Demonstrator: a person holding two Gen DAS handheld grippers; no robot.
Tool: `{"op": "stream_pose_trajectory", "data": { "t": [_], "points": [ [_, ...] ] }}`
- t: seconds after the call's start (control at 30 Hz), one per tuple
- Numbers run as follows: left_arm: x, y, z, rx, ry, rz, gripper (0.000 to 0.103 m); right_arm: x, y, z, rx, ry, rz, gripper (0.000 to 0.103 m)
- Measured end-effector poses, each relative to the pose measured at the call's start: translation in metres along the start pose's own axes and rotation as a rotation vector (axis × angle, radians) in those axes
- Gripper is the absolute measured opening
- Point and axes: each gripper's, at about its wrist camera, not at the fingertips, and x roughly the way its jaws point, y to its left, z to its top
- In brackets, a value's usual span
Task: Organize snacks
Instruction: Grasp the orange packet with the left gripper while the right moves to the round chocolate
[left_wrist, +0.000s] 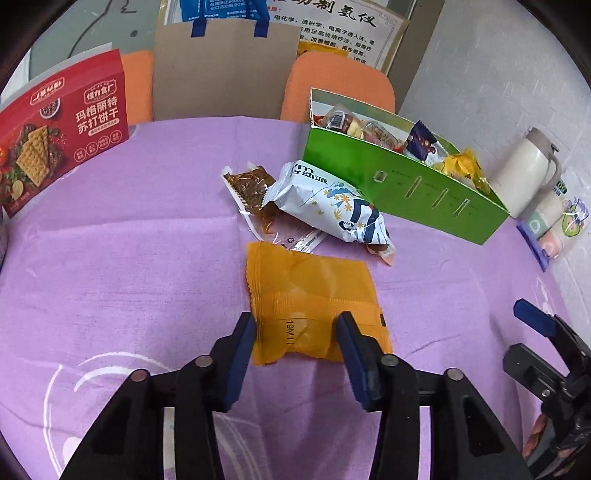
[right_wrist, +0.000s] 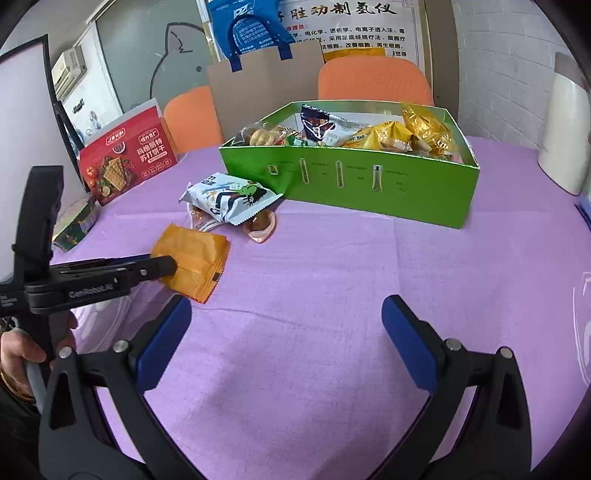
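Observation:
An orange snack packet (left_wrist: 314, 306) lies on the purple tablecloth (left_wrist: 129, 258). My left gripper (left_wrist: 297, 325) has its two fingers on either side of the packet's near end; the jaws look partly closed around it, touching its edges. In the right wrist view the packet (right_wrist: 195, 258) looks slightly lifted at that end. Beyond it lie a white-blue packet (left_wrist: 332, 203) and a brown clear-wrapped snack (left_wrist: 251, 188). A green box (left_wrist: 406, 184) holds several snacks. My right gripper (right_wrist: 286, 325) is open and empty above bare cloth.
A red cracker box (left_wrist: 59, 133) stands at the back left. A beige flask (left_wrist: 524, 173) and small packs (left_wrist: 554, 225) sit right of the green box. A brown paper bag (left_wrist: 225, 70) and orange chairs (left_wrist: 340, 85) stand behind the table. A small tin (right_wrist: 75, 225) lies left.

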Motion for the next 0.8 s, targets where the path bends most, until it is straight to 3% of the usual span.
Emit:
{"op": "stream_pose_trajectory", "data": {
  "t": [0.07,0.47,0.53,0.63,0.67,0.73,0.8],
  "points": [
    [-0.007,0.008,-0.004,-0.033,-0.007,-0.024,0.027,0.008,0.005,0.005,-0.028,0.017,-0.003,0.102],
    [-0.057,0.039,-0.057,-0.132,-0.057,-0.017,0.029,0.084,0.03,0.053,-0.147,0.089,-0.017,0.099],
    [-0.064,0.044,-0.062,-0.137,-0.065,-0.025,0.034,0.095,0.032,0.058,-0.165,0.104,-0.024,0.077],
    [-0.078,0.049,-0.061,-0.109,-0.091,-0.054,0.049,0.106,0.029,0.059,-0.152,0.14,0.002,0.053],
    [-0.082,0.049,-0.058,-0.088,-0.101,-0.068,0.052,0.103,0.028,0.057,-0.141,0.136,0.012,0.05],
    [-0.087,0.048,-0.047,-0.046,-0.109,-0.079,0.052,0.096,0.026,0.052,-0.135,0.145,0.009,0.034],
    [-0.088,0.045,-0.034,0.006,-0.113,-0.117,0.059,0.085,0.023,0.043,-0.124,0.151,0.001,0.034]
  ]
}}
